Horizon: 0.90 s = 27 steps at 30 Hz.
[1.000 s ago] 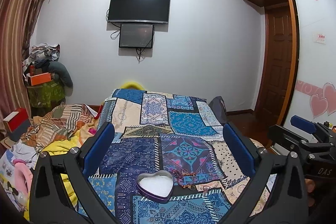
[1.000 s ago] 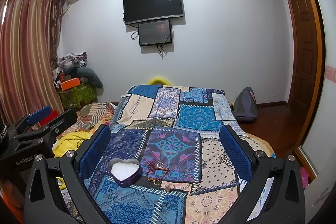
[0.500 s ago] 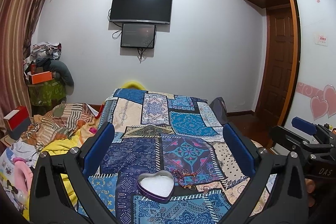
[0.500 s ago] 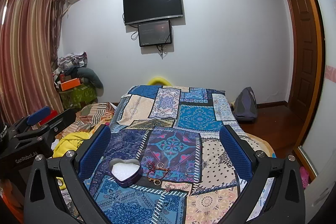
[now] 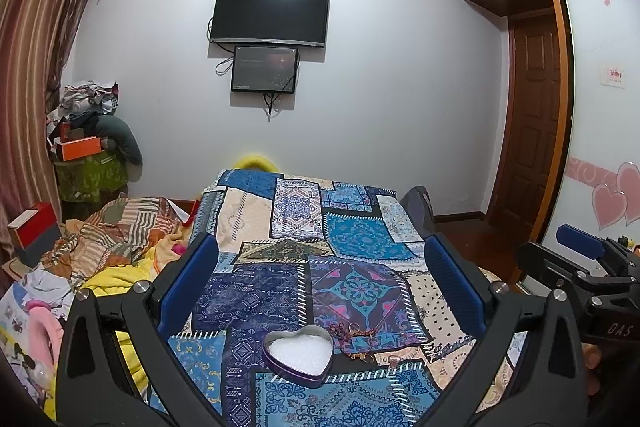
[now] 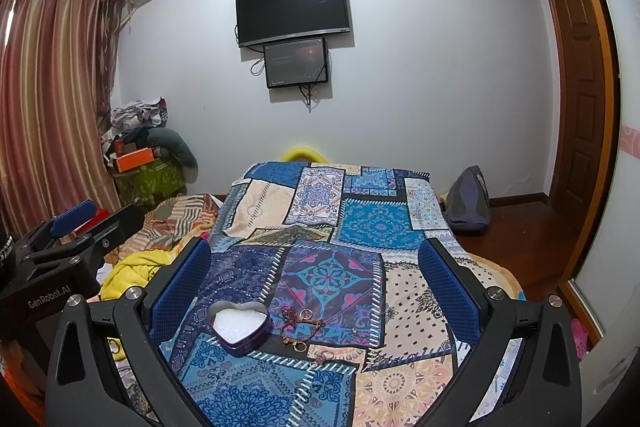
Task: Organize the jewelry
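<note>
The heart-shaped tin (image 6: 241,329) looked like glossy purple metal with a matt white foam-like lining; the bedspread (image 6: 360,227) was printed patchwork cloth; the jewelry (image 6: 298,323) glinted like gold metal; the left gripper (image 5: 320,267) and right gripper (image 6: 316,267) wore textured blue pads on matt black plastic

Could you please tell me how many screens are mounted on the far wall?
2. The large black television hangs high on the wall, and a smaller dark screen sits directly below it, cables dangling beneath. Neither is hidden.
</note>
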{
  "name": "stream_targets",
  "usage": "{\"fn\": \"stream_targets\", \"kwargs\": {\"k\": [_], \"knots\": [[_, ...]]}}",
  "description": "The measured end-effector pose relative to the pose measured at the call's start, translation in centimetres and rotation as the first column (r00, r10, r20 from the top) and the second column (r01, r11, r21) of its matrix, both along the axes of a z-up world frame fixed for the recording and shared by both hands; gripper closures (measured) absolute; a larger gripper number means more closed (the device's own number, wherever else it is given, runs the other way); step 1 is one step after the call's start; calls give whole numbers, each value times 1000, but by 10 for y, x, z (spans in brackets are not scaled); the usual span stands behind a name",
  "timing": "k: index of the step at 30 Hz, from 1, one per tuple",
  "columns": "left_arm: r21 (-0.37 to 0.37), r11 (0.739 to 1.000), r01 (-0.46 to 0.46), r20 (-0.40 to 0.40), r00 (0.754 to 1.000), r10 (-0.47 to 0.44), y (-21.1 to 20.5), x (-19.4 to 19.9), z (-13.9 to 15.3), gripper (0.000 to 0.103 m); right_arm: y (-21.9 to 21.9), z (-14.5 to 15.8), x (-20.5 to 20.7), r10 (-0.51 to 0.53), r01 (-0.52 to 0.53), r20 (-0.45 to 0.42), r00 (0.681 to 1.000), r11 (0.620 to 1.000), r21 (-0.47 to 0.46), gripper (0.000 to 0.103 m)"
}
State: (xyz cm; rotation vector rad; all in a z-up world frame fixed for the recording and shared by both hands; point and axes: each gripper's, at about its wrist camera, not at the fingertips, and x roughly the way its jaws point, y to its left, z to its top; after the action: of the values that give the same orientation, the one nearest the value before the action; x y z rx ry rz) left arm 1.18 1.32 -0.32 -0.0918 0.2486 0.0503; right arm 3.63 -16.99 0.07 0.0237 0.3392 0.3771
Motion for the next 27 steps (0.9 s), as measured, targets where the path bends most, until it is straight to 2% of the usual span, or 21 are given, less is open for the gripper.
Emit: {"fn": "stream_targets", "kwargs": {"k": [18, 27], "knots": [[4, 1000, -3, -3, 1000, 3, -1, 1, -1, 0, 0, -5, 6, -5, 5, -13, 1000, 1000, -12, 0], [33, 999, -14, -33, 999, 15, 0, 14, -9, 0, 2, -24, 27, -13, 8, -74, 997, 998, -61, 0]]}}
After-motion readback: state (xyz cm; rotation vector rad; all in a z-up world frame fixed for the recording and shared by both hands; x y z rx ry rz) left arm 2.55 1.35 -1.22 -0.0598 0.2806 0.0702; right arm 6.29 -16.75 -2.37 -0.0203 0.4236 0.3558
